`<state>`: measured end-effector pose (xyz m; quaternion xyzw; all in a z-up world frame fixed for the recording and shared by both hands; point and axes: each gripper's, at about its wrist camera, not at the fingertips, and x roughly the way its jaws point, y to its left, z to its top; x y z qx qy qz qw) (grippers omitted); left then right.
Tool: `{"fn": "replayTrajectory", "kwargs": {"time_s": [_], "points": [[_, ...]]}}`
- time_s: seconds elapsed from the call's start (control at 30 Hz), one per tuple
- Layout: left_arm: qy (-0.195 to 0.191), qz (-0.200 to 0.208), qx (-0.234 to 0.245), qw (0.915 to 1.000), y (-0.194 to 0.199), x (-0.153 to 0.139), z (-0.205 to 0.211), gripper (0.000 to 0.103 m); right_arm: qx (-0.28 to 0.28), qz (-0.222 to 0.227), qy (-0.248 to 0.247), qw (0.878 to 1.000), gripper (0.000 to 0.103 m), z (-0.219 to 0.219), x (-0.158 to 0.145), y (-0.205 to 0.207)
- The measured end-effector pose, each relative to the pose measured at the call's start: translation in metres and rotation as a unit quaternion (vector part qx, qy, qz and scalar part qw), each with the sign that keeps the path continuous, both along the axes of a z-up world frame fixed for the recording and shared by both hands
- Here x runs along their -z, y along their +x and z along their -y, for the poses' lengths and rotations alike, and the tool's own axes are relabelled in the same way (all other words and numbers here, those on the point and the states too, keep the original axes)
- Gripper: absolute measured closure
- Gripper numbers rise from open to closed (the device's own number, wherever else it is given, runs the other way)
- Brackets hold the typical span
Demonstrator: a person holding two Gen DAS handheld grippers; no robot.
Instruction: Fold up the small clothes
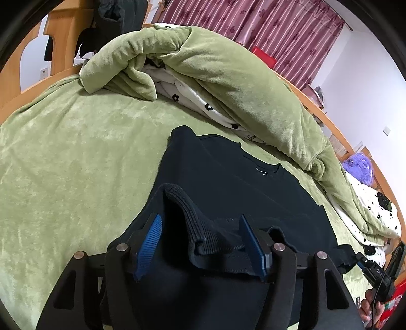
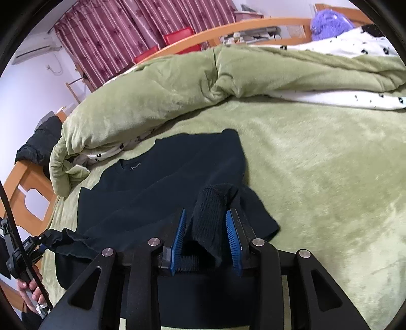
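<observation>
Releasing ribbed cuffs, both blue-padded grippers, left gripper (image 1: 200,243) and right gripper (image 2: 206,241), stand parted above the black knit sweater (image 2: 162,177) on the green plush bedspread (image 2: 317,177); sleeves should settle flat before withdrawing.

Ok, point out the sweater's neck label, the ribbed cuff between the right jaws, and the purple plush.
neck label (image 2: 135,167), right wrist view, on the tag.
ribbed cuff (image 2: 206,218), right wrist view, on mid-ribbing.
purple plush (image 2: 327,21), right wrist view, on its fur.
</observation>
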<state>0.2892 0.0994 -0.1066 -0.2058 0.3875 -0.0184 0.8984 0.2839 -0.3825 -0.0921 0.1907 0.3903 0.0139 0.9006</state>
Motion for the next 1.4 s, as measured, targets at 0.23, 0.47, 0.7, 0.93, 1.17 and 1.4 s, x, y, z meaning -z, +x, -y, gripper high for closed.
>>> {"fn": "replayTrajectory", "kwargs": {"time_s": [0.23,0.47,0.7,0.93,1.17,1.4], "points": [[-0.003,0.009,0.007,0.9999,-0.026,-0.006,0.002,0.039,-0.016,0.014,-0.053,0.998,0.068,-0.014,-0.014,-0.027],[0.015,0.011,0.016,0.9997,-0.055,-0.003,0.008,0.037,-0.056,0.01,-0.093,0.994,0.06,-0.041,-0.01,-0.056],[0.012,0.001,0.011,0.9999,-0.093,0.013,0.003,0.037,-0.073,-0.022,-0.098,0.992,0.06,-0.055,0.014,-0.093],[0.017,-0.015,0.012,0.9997,-0.126,0.034,-0.002,0.037,-0.069,-0.059,-0.084,0.992,0.059,-0.056,0.04,-0.117],[-0.005,-0.042,0.016,0.9989,-0.135,0.06,-0.001,0.037,-0.064,-0.09,-0.05,0.993,0.055,-0.057,0.065,-0.123],[-0.027,-0.063,0.011,0.9976,-0.124,0.078,-0.001,0.037,-0.056,-0.097,-0.055,0.992,0.043,-0.061,0.069,-0.121]]}}
